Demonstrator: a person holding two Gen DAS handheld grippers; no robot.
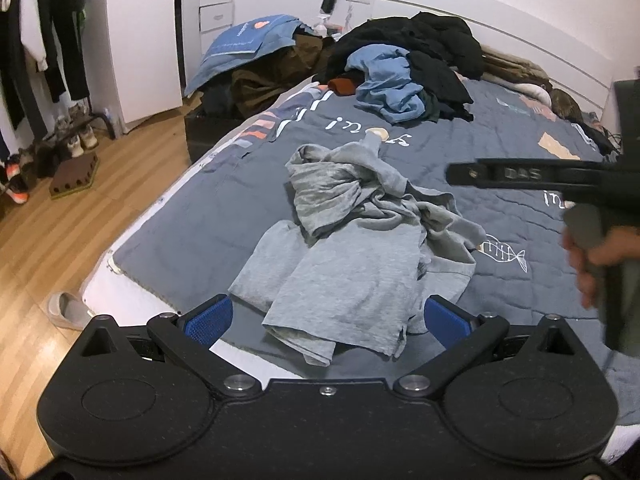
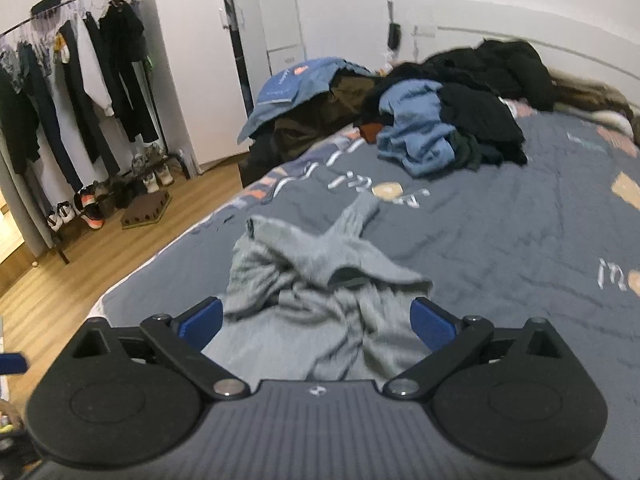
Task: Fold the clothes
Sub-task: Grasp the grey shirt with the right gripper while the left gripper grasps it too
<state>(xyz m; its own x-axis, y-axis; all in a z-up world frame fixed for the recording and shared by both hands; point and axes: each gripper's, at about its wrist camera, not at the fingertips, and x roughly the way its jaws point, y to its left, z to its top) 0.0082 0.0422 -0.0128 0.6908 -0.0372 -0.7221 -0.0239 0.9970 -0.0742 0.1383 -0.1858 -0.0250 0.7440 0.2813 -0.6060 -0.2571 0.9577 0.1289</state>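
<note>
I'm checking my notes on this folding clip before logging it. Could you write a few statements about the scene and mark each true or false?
1. The grey garment lies crumpled on the bed. True.
2. The left gripper is shut on the garment. False: its jaws stand open, holding nothing.
3. The right gripper is open. True.
4. The pile of dark and blue clothes sits on the floor. False: it lies at the far end of the bed.
5. Clothes hang on a rack beside the bed. True.
</note>
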